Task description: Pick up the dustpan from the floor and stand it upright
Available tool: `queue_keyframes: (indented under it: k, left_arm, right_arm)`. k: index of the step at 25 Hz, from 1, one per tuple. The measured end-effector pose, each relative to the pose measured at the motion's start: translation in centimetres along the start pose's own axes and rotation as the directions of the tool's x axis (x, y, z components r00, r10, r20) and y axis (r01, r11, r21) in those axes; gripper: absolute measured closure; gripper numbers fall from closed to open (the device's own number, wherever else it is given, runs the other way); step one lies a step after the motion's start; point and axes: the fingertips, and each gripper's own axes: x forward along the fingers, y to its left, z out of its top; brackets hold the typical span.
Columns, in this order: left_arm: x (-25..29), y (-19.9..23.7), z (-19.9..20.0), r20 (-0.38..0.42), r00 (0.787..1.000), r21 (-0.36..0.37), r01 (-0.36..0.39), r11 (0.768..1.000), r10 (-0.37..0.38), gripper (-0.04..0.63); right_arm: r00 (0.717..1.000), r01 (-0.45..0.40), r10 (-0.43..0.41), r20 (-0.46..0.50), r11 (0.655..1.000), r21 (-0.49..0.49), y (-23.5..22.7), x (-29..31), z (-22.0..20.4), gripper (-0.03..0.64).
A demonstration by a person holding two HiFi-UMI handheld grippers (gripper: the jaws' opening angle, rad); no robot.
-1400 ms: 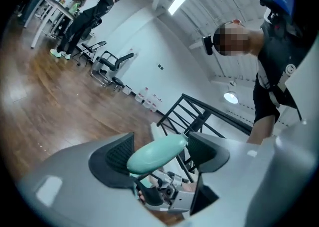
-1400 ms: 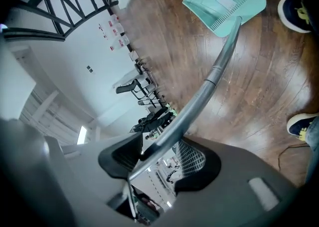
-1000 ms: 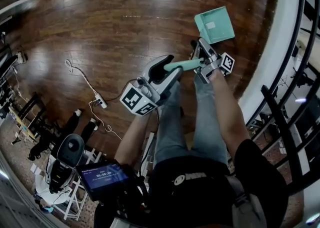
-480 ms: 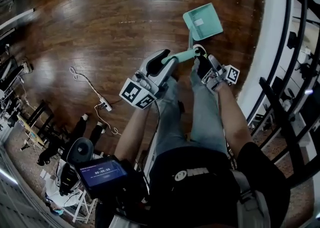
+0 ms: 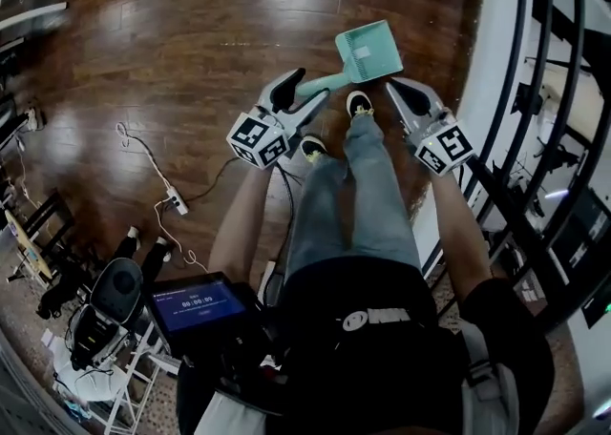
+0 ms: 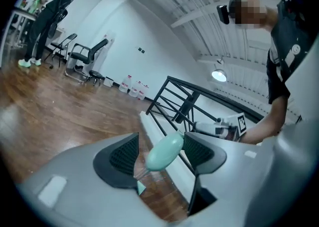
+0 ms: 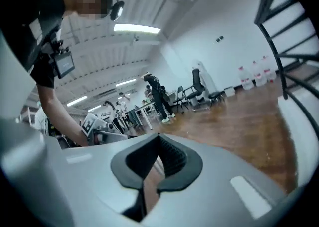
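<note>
The teal dustpan (image 5: pixel 368 50) hangs out over the wooden floor ahead of my feet, its handle (image 5: pixel 320 88) slanting back to the left gripper (image 5: pixel 307 90). In the left gripper view the rounded handle end (image 6: pixel 163 153) lies between the opening jaws. It sits close against the right pad (image 6: pixel 198 151), with a gap to the left pad. I cannot tell whether the pan touches the floor. The right gripper (image 5: pixel 395 90) is off to the right of the pan, apart from it. Its jaws are shut with nothing between them (image 7: pixel 159 139).
A white curb (image 5: pixel 477 90) and a black railing (image 5: pixel 535 137) run along the right. A power strip with its cable (image 5: pixel 175 200) lies on the floor to the left. The person's shoes (image 5: pixel 358 104) stand just behind the pan. Chairs and people are at the far wall (image 6: pixel 82 56).
The right gripper has let go of the handle, moved off to the right and shut. The left gripper's jaws have spread wider around the handle, and the pan has shifted left and farther out.
</note>
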Motion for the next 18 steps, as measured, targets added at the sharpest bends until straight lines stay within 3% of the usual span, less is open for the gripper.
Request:
queue_keyframes:
  k: [4,6,7,9,10,11,14,16,18]
  left_arm:
    - [-1.9,0.4,-0.8,0.002,0.994,0.116,-0.108,0.987,0.108,0.267]
    - [-4.3,-1.5,1.6,0.008,0.987,0.225,-0.160,0.961,0.162,0.268]
    - [-6.0,-2.9,3.6,0.024,0.980,0.305,-0.194,0.932,0.196,0.313]
    - [-10.5,-5.7,7.9,0.118,0.961,0.451,-0.277,0.848,0.251,0.581]
    - [-13.3,-7.3,9.5,0.178,0.951,0.484,-0.309,0.819,0.254,0.583]
    - [-16.4,-9.3,10.5,0.228,0.942,0.497,-0.330,0.803,0.246,0.583]
    - [-22.9,-17.9,11.8,0.271,0.932,0.521,-0.351,0.778,0.239,0.581]
    - [-23.3,-24.1,12.3,0.279,0.938,0.555,-0.331,0.764,0.204,0.581]
    - [-22.5,-28.4,11.9,0.312,0.939,0.602,-0.315,0.734,0.147,0.581]
  right_arm:
    - [1.000,0.022,-0.025,-0.014,0.981,-0.194,3.4,1.8,1.4,0.614]
    - [0.998,0.045,-0.051,-0.019,0.967,-0.251,6.0,0.7,3.7,0.614]
    - [0.998,0.058,-0.063,-0.009,0.961,-0.271,7.6,-0.3,5.5,0.614]
    - [0.997,0.073,-0.065,0.038,0.947,-0.314,11.6,-1.5,8.8,0.614]
    - [0.997,0.069,-0.050,0.063,0.940,-0.335,14.2,-1.8,9.6,0.614]
    - [0.996,0.058,-0.031,0.081,0.934,-0.352,17.2,-2.2,9.8,0.614]
    - [0.993,0.038,0.011,0.121,0.919,-0.393,25.8,-6.4,12.0,0.614]
    - [0.983,0.035,0.049,0.177,0.897,-0.441,29.2,-11.0,14.4,0.612]
    - [0.973,0.031,0.082,0.216,0.880,-0.473,30.9,-14.4,14.7,0.612]
